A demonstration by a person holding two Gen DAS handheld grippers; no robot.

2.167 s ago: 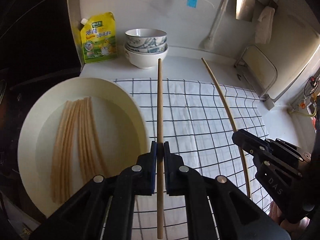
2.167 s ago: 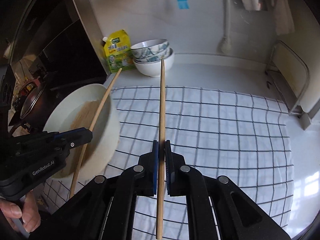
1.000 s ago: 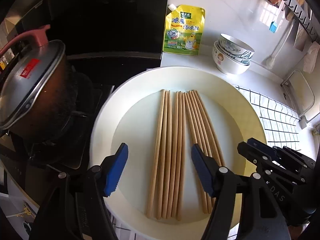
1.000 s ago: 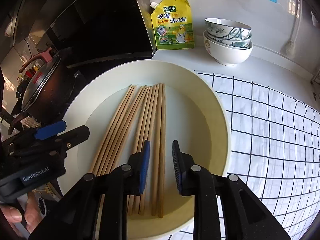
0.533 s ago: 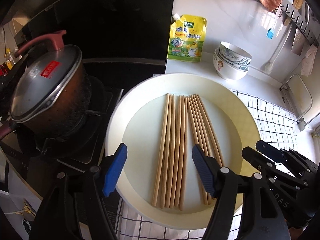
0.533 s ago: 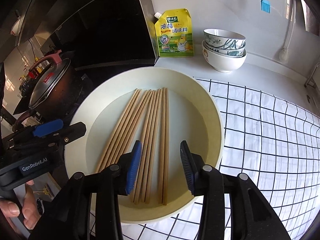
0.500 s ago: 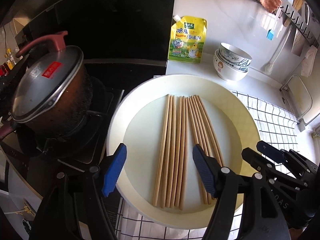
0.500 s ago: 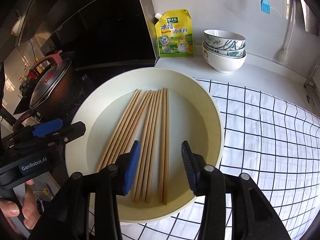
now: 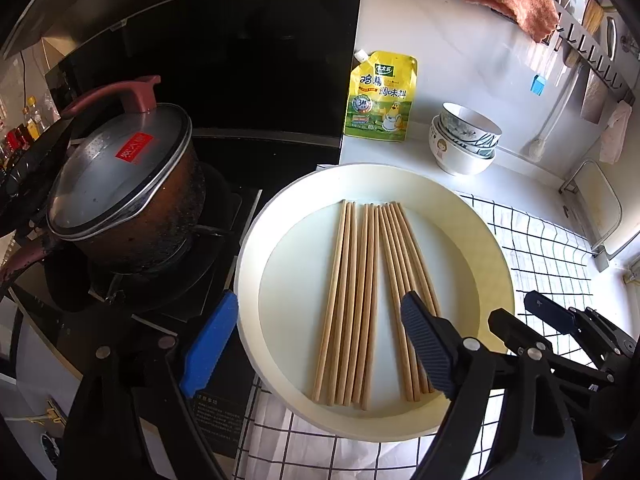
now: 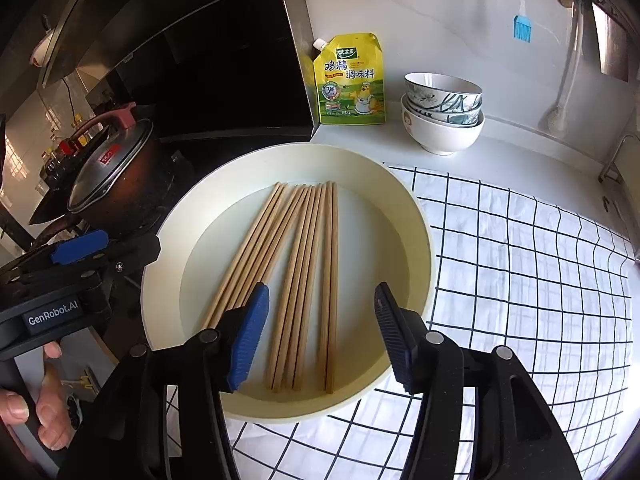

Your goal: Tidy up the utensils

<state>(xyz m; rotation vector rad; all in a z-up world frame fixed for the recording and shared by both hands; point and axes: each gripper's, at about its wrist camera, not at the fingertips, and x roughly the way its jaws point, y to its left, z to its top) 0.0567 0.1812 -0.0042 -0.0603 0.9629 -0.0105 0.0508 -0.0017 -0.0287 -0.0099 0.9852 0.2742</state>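
My left claw (image 9: 316, 344) and right claw (image 10: 320, 340) both hang over the near rim of the plate (image 9: 492, 240) — jaws spreading, nothing between the pads. The chopsticks (image 9: 372, 300) lie side by side on the plate. Past the plate stand stacked bowls (image 10: 442, 114) and a yellow pouch (image 10: 352, 80) on the surface (image 10: 500, 156).

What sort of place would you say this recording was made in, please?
Most likely a home kitchen: a lidded pot sits on a stove burner, stacked bowls and a yellow seasoning pouch stand on the counter, and wooden chopsticks lie in a cream plate.
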